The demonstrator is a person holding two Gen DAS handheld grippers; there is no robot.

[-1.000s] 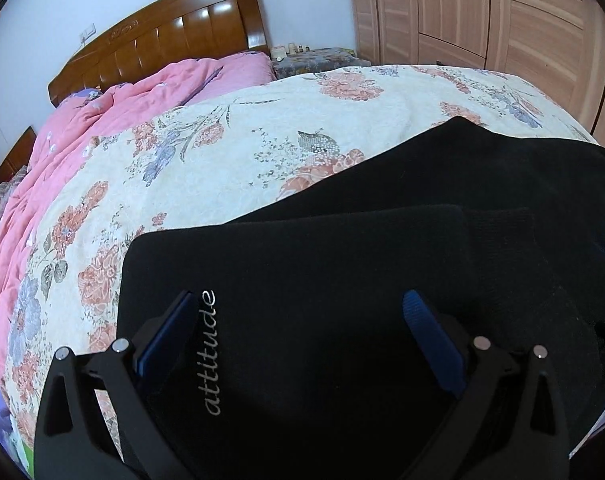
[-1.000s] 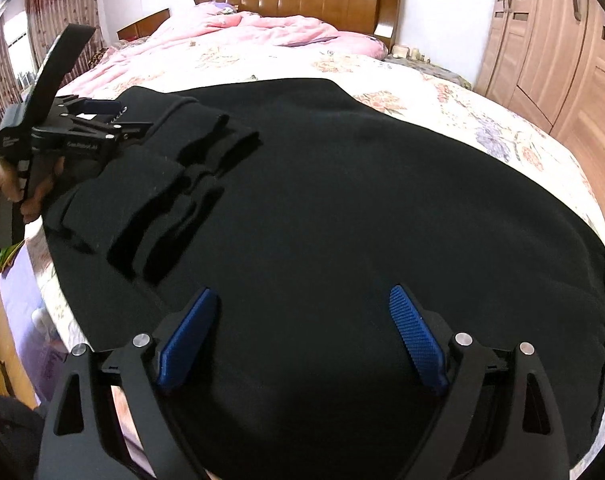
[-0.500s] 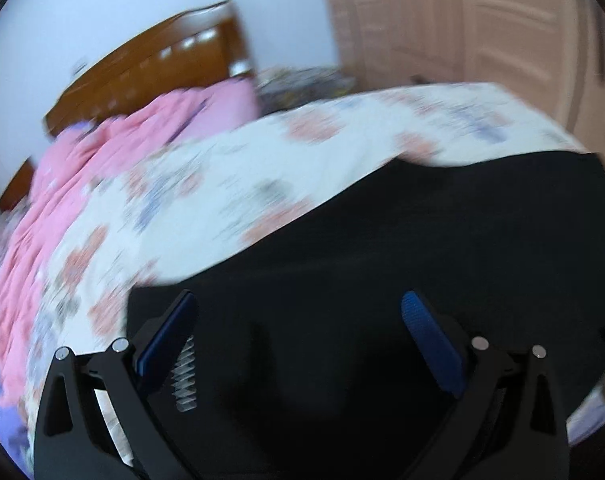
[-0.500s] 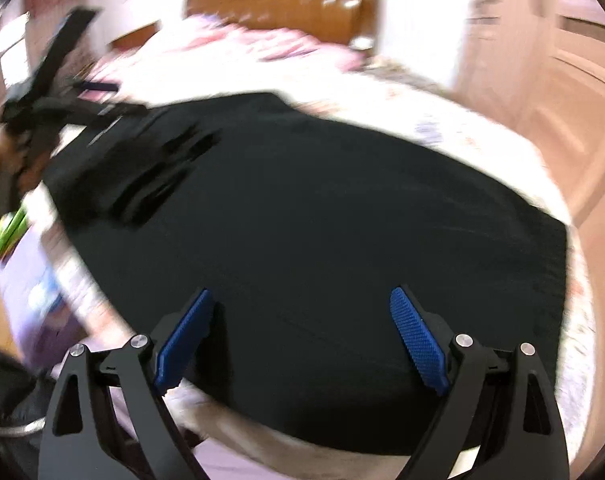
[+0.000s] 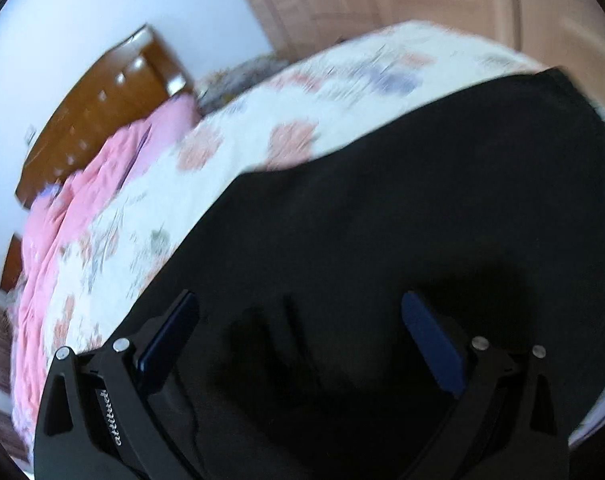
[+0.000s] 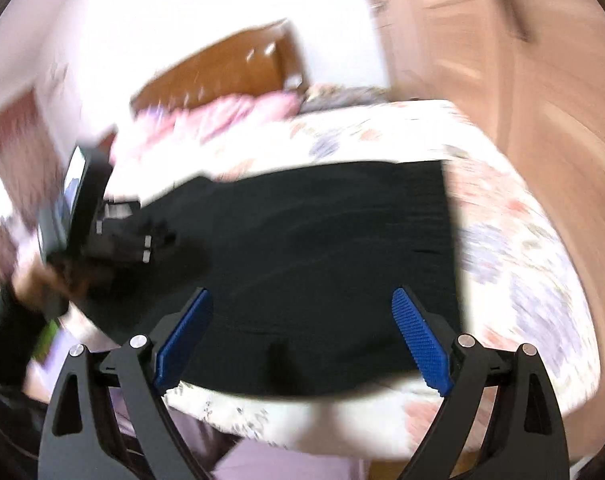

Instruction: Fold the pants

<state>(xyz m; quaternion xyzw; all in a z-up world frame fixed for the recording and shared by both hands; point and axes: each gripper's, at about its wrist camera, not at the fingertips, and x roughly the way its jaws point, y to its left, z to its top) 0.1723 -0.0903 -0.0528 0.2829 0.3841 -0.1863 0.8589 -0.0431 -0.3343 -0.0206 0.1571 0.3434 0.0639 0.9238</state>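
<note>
The black pants (image 5: 402, 220) lie spread flat on the floral bedspread (image 5: 262, 128). My left gripper (image 5: 298, 320) is open and empty, its blue pads just above the near part of the pants. In the right wrist view the pants (image 6: 322, 240) form a dark rectangle near the foot of the bed. My right gripper (image 6: 302, 320) is open and empty, pulled back over the near edge of the pants. The left gripper (image 6: 114, 236) shows there in the person's hand at the left end of the pants. Both views are blurred.
A pink quilt (image 5: 82, 208) lies along the far side of the bed below the wooden headboard (image 5: 102, 120). Wooden wardrobe doors (image 6: 522, 80) stand to the right. The bed edge (image 6: 302, 420) runs just below my right gripper.
Both grippers have swung and tilted quickly, blurring the views. My right gripper has backed off from the pants, so the whole garment and the bed edge now show. Both jaws stay open.
</note>
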